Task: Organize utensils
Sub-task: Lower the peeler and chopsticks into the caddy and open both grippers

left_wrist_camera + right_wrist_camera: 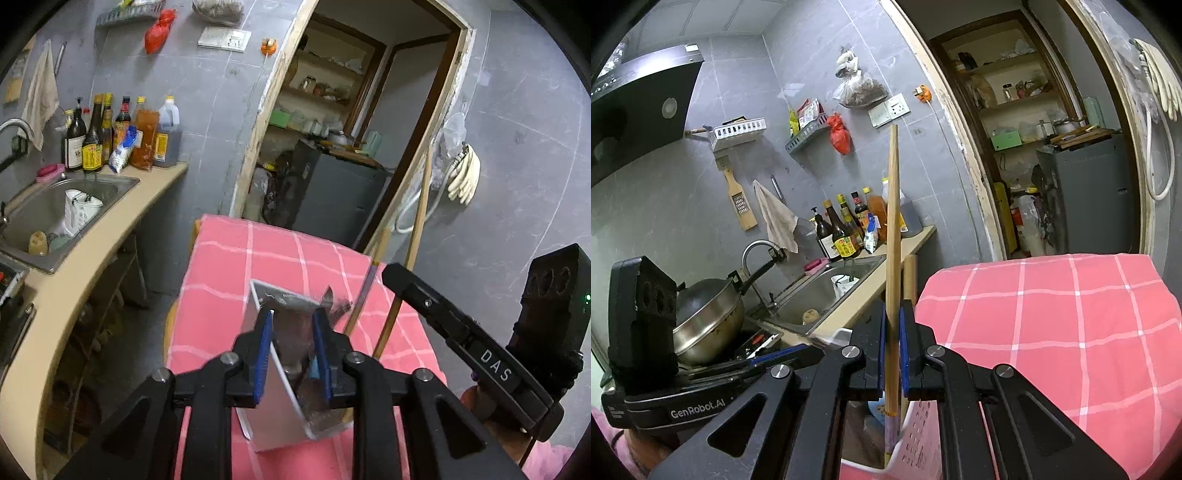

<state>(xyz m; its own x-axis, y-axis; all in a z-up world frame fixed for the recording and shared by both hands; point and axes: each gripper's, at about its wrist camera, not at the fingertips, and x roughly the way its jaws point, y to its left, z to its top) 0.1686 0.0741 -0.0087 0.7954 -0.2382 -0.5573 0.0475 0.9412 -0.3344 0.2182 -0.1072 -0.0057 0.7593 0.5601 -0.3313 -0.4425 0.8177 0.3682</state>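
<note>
A white perforated utensil holder stands on the pink checked cloth. My left gripper hangs right over its mouth, blue pads apart; utensil handles show in the gap and neither pad visibly presses on them. My right gripper is shut on a long wooden chopstick that stands almost upright, its lower end inside the holder. From the left wrist view the right gripper sits just right of the holder, with the chopstick slanting down beside it.
A counter on the left carries a steel sink, sauce bottles and a lidded wok on a stove. Behind the table an open doorway shows shelves and a dark cabinet. A wooden pole leans by the door frame.
</note>
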